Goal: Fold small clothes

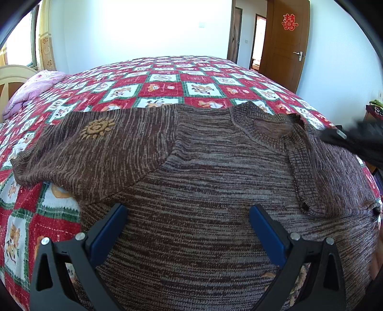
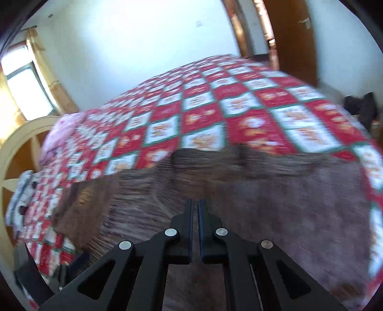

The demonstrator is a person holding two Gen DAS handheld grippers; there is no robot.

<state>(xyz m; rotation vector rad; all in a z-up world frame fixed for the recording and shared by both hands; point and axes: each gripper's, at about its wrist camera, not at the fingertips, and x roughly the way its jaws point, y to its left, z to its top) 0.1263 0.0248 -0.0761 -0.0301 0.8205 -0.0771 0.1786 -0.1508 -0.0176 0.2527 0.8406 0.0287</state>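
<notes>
left claw (image 1: 188,229) gapes over sweater (image 1: 191,191) on bed (image 1: 167,79); right claw (image 2: 195,215) closed, seemingly empty, may miss the sleeve.

A red double-happiness character 囍 (image 1: 290,22) on the wooden door (image 1: 282,47)

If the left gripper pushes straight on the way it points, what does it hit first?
Most likely the brown knit sweater: the left gripper is open, angled down over its body, nothing between. Depth is unclear.
</notes>
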